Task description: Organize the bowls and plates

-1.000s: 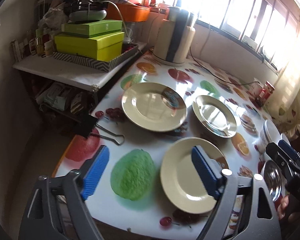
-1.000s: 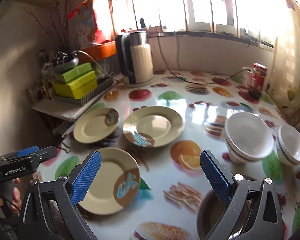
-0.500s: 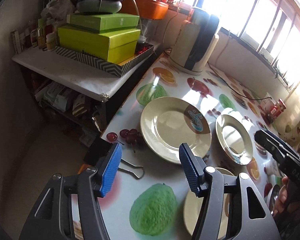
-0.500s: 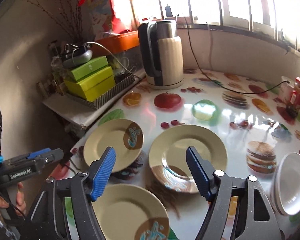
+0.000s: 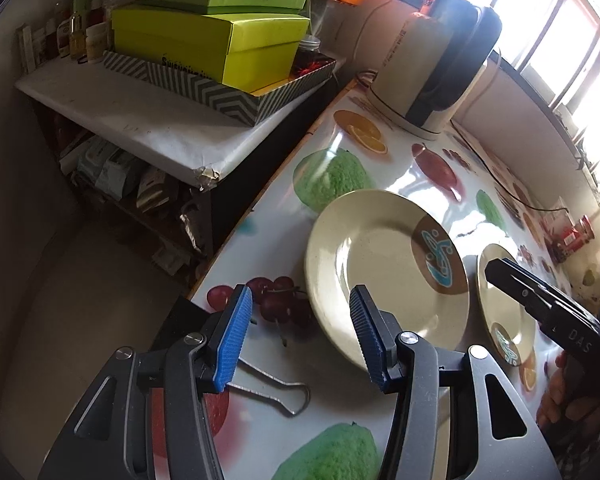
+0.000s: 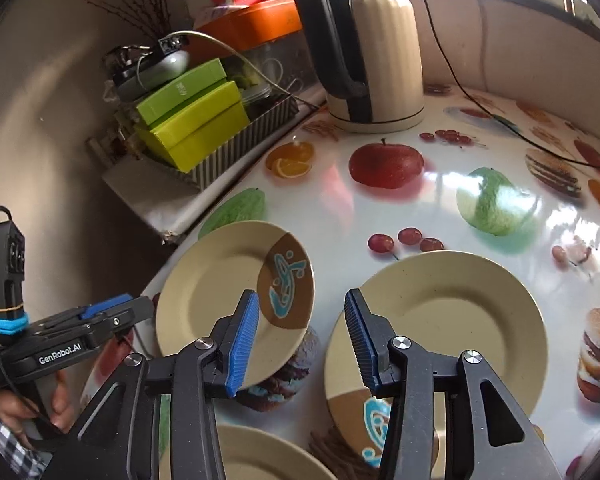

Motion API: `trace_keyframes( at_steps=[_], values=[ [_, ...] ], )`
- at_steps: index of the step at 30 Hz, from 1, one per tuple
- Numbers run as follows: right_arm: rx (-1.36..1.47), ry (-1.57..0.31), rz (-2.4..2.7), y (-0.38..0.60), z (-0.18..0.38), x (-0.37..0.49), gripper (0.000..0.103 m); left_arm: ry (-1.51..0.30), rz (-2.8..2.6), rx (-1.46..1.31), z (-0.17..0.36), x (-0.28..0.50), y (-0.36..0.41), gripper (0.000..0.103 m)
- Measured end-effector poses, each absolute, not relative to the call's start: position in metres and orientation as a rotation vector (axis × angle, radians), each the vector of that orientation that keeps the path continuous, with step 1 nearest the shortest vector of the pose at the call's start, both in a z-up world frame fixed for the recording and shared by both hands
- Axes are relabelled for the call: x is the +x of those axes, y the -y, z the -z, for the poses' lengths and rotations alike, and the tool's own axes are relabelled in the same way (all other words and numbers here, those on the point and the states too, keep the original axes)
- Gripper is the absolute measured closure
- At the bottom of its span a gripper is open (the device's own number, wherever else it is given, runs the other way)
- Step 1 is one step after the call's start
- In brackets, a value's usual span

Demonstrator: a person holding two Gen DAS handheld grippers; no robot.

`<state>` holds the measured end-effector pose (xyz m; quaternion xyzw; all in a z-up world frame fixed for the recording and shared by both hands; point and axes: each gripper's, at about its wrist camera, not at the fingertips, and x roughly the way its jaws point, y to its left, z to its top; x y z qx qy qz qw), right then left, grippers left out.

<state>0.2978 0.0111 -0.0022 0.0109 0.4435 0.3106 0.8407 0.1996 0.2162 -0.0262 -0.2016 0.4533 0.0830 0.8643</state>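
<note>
- Far-left round cream plate with brown corner patch [image 5: 384,276] sits near the edge of the fruit-print table [image 5: 340,168], bare cloth beyond it up to the cream-and-black electric kettle [image 5: 436,64].
- Left gripper [image 5: 298,338]: blue pads spread, empty, straddling that plate's near rim, no contact visible.
- Right gripper [image 6: 302,340]: spread, empty, over the gap between it and the second cream plate [image 6: 444,320].
- Versus 0.5 s ago: both pushed in closer; spread roughly unchanged.

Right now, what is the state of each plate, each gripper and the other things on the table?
Left gripper: open, empty.
Right gripper: open, empty.
Left plate: flat, empty, unstacked.
Middle plate: flat, empty, unstacked.
Near plate: mostly hidden, empty as far as visible.
Kettle: upright, on its base.
Binder clip: lying flat.
</note>
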Motion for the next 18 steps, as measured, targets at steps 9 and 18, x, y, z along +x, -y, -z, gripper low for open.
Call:
trace_keyframes(
  at_steps=[9, 18],
  values=[
    [0.02, -0.988, -0.687, -0.02, 0.017, 0.32, 0.062, -0.972, -0.164, -0.433, 0.035, 0.213, -0.215, 0.061],
    [0.031, -1.019, -0.708, -0.025, 0.027, 0.33, 0.077, -0.978, -0.149, -0.454, 0.039, 0.217, -0.215, 0.069]
  ],
)
